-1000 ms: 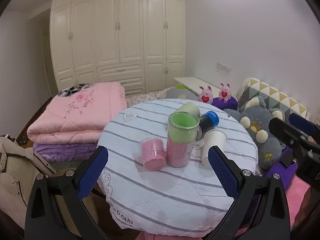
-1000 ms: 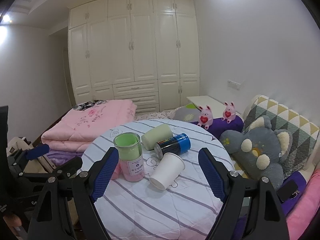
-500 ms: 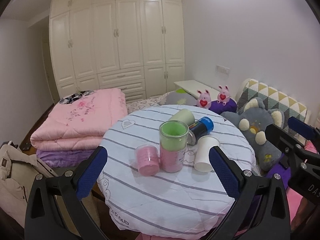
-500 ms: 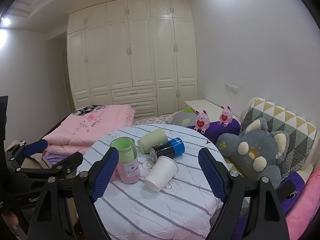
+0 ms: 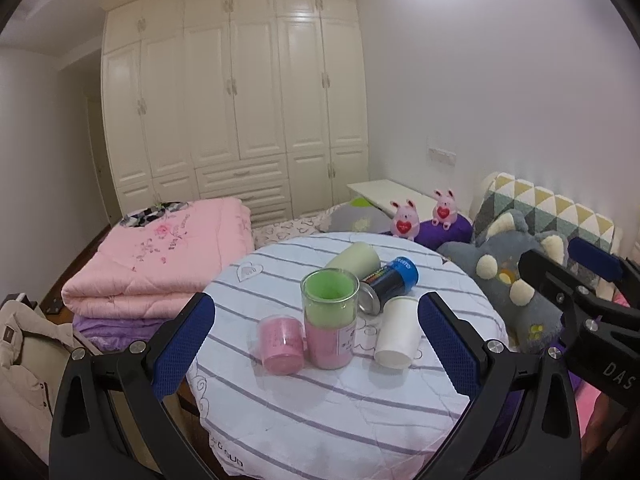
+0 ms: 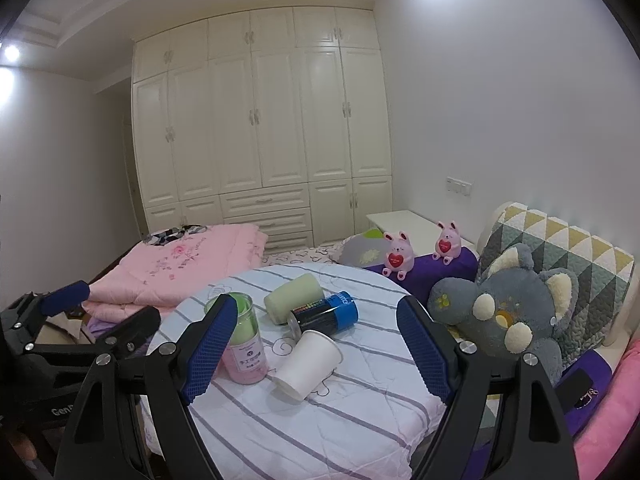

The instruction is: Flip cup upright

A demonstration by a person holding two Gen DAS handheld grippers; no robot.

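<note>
A white paper cup lies on its side on the round striped table. A pale green cup and a black and blue can also lie on their sides behind it. A clear cup with green and pink filling stands upright. A small pink cup stands beside it. My left gripper is open and empty above the table's near side. My right gripper is open and empty, with the white cup between its fingers in view.
Folded pink quilts lie to the left on the bed. A grey plush toy, a patterned cushion and two pink bunnies sit to the right. White wardrobes fill the back wall.
Both grippers have pulled back and risen a little, so the table and cups look smaller and lower. The cups have not moved. Both grippers stayed open.
</note>
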